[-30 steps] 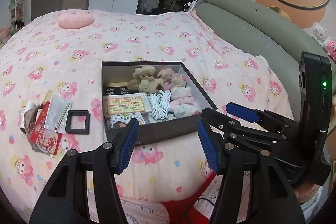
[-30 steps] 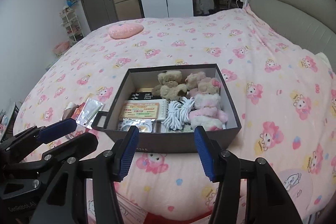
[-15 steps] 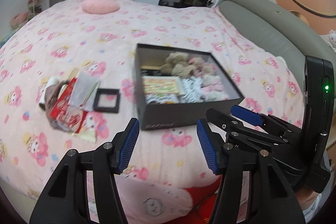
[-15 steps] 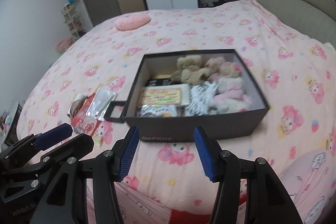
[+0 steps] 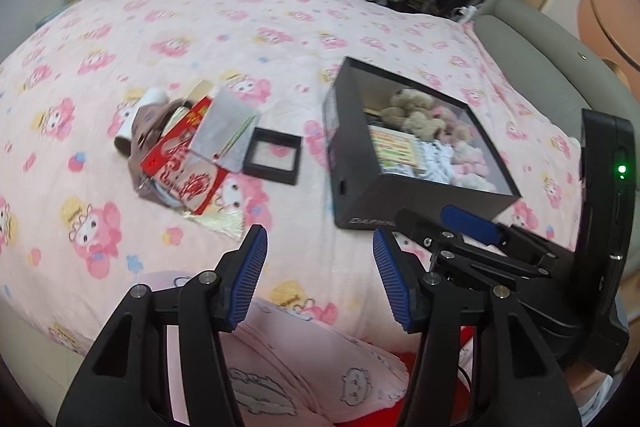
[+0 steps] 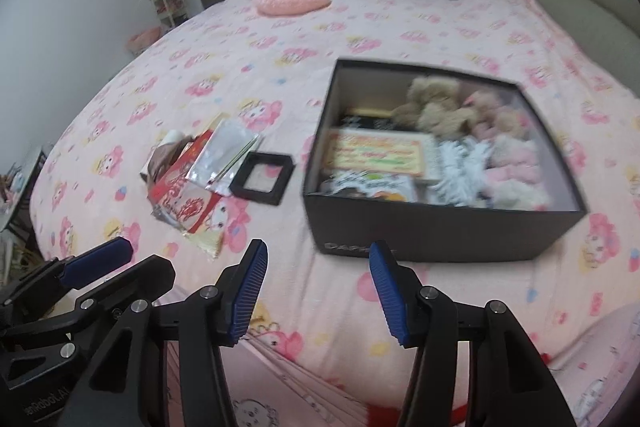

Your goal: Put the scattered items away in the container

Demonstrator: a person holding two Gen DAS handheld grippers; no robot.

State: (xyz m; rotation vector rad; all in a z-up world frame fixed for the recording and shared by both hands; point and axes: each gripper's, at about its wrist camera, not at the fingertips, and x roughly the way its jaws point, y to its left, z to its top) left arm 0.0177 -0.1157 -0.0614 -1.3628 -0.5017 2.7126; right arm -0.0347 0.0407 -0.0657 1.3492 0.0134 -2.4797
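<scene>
The left hand-held gripper (image 5: 318, 277) and the right hand-held gripper (image 6: 314, 285) both hang above the near edge of the bed (image 6: 280, 39), side by side, each with its blue-padded jaws spread apart and with nothing between them. On the pink cartoon-print bed cover stands a black cardboard box (image 6: 440, 231), open at the top. Inside it lie brown and pink plush bears (image 6: 440, 107) at the far side, a white coiled cable (image 6: 460, 163) in the middle, and a yellow-orange printed card (image 6: 378, 153) with some small packets near the left wall. To the left of the box, just beside it but not touching, lies an empty black square frame (image 6: 262, 179). Further left is a small heap of scattered items: a silver foil pouch (image 6: 222, 157) resting on red printed packets (image 6: 180, 199), with a brownish thing and a white roll behind, too blurred to name. A pink heart-shaped cushion (image 6: 294, 1) lies at the far end of the bed.
</scene>
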